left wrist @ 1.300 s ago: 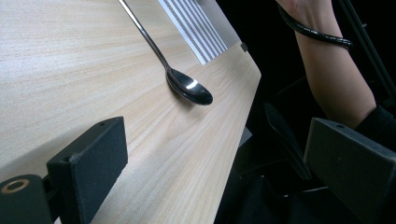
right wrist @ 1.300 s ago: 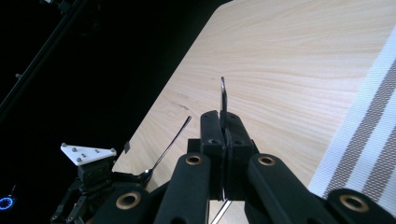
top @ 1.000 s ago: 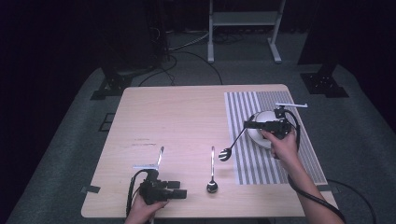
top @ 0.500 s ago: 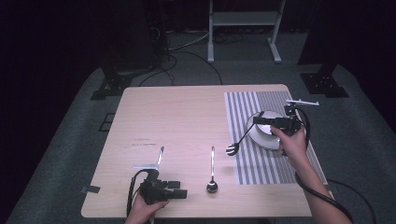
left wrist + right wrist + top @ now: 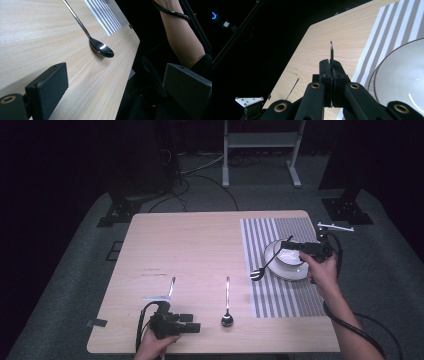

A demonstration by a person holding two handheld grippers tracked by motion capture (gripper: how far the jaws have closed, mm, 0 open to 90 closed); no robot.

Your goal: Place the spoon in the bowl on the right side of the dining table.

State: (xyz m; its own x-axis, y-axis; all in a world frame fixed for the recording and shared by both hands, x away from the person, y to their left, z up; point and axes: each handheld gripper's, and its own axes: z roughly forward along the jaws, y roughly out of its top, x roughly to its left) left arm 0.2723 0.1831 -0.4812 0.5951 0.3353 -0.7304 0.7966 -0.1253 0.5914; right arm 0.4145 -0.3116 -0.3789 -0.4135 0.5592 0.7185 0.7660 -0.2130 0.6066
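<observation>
Since the earlier frame the fork (image 5: pixel 270 264) has been carried rightward over the white bowl (image 5: pixel 289 266) by the right gripper (image 5: pixel 286 244), jaws clenched on its handle. Placement step is judged in hand; next, lowering onto the striped placemat (image 5: pixel 270 290) near the table's right edge. Left gripper (image 5: pixel 196 327) is parked released at the front edge beside the spoon (image 5: pixel 227 318). Fork tines are blurred.

The right gripper (image 5: pixel 331 67) has its jaws clamped on a fork handle (image 5: pixel 331 53) pointing to twelve o'clock; the white bowl (image 5: pixel 402 80) sits at three o'clock on a striped placemat (image 5: pixel 387 30).
</observation>
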